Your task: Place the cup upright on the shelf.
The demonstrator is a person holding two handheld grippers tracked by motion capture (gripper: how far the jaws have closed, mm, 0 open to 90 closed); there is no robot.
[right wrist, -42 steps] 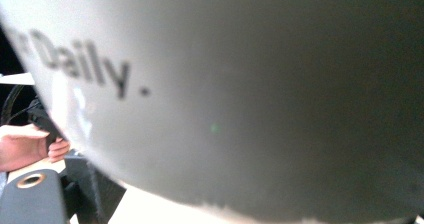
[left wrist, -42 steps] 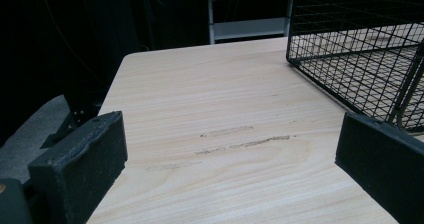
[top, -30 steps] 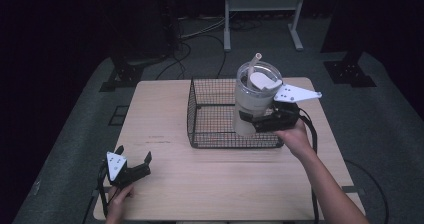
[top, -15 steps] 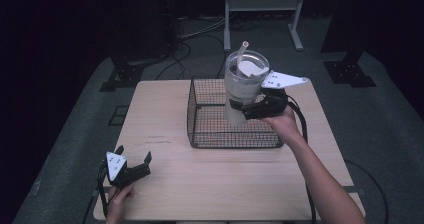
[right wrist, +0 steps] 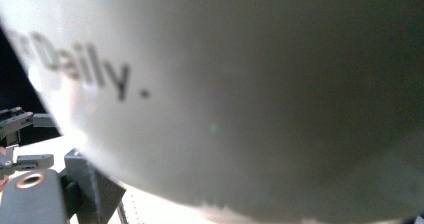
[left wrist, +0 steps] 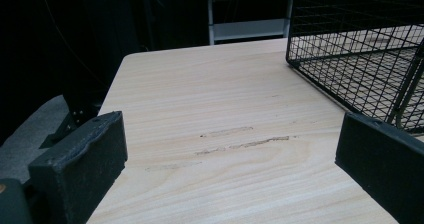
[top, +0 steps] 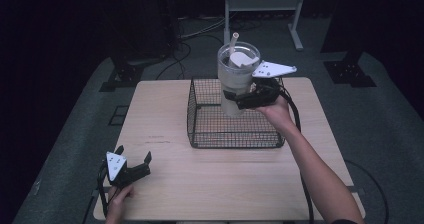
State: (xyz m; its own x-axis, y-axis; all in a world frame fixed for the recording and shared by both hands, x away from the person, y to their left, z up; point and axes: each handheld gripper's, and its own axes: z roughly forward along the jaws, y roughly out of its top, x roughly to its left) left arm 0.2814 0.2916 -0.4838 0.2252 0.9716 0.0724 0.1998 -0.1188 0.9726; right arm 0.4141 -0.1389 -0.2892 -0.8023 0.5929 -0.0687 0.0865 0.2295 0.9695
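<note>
A large pale tumbler (top: 235, 79) with a clear lid and a straw hangs upright over the black wire basket (top: 210, 134) at the table's far middle. My right gripper (top: 245, 100) is shut on the tumbler's lower body, coming in from the right. In the right gripper view the tumbler wall (right wrist: 240, 94), printed with dark lettering, is pressed close to the camera. My left gripper (top: 131, 165) rests open on the table near the front left corner, nothing between its jaws. Its view looks across bare wood toward the basket (left wrist: 360, 59).
The wooden table (top: 165, 114) has free surface left of and in front of the basket. A white metal stand (top: 260, 4) is on the dark floor behind the table. Cables lie on the floor at the back.
The right gripper has carried the tumbler upward and to the left, so it now hangs higher over the basket's back part. The left gripper has not moved.
</note>
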